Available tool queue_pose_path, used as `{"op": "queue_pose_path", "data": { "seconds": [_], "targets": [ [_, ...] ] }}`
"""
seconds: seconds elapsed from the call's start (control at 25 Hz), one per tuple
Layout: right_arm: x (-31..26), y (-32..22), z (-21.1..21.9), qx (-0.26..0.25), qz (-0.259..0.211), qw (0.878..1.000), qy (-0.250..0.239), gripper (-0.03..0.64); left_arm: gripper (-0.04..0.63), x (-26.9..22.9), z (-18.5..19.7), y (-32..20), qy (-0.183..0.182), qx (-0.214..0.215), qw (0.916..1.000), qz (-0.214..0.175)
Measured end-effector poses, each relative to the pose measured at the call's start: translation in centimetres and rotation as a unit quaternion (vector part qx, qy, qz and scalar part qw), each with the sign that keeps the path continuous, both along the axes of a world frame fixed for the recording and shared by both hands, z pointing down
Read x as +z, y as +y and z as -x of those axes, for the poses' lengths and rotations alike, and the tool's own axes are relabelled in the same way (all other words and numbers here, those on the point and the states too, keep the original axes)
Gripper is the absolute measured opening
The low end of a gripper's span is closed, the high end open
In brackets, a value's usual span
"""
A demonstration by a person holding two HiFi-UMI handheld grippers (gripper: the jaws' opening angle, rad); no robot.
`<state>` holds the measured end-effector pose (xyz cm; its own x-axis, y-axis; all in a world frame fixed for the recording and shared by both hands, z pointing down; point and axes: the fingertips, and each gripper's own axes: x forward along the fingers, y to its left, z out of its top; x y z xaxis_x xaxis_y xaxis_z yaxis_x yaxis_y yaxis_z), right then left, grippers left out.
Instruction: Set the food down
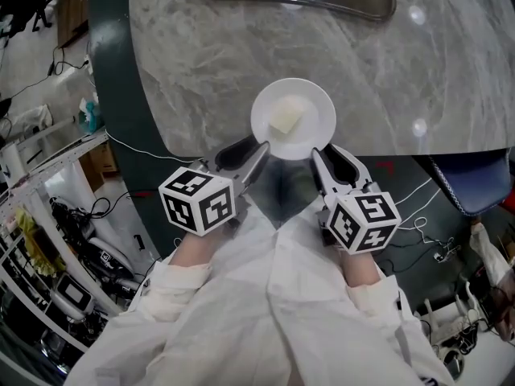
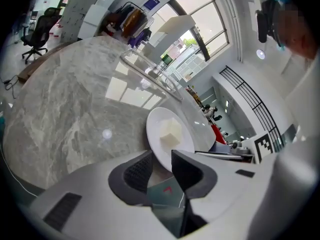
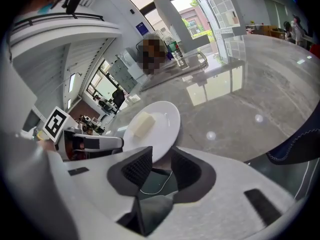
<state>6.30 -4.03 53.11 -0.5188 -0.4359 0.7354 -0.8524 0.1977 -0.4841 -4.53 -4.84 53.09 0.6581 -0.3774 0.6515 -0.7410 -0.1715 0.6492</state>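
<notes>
A white plate carries a pale block of food and hangs at the near edge of the round marble table. My left gripper is shut on the plate's near-left rim, and my right gripper is shut on its near-right rim. In the left gripper view the plate with the food runs tilted into that gripper. From the right gripper view the plate and food enter the jaws of this gripper. Whether the plate touches the table is unclear.
A dark tray holding a white object lies at the table's far side. A blue seat stands at the right, near the table edge. Shelves and cables crowd the floor at the left.
</notes>
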Motion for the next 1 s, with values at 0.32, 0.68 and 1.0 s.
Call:
{"op": "queue_pose_path", "data": {
  "seconds": [0.32,0.68,1.0],
  "targets": [
    [0.17,-0.47,-0.58,0.021,0.001,1.0,-0.01,0.066,0.089,0.25,-0.05,-0.41,-0.017,0.013,0.9997,-0.016],
    [-0.03,-0.68,-0.87,0.034,-0.002,0.999,-0.036,0.055,0.087,0.02,-0.27,-0.51,-0.021,0.023,0.9992,-0.027],
    [-0.05,-0.33,-0.74,0.027,-0.007,0.999,-0.029,0.043,0.087,0.14,-0.07,-0.26,-0.045,0.047,0.997,-0.041]
  ]
}}
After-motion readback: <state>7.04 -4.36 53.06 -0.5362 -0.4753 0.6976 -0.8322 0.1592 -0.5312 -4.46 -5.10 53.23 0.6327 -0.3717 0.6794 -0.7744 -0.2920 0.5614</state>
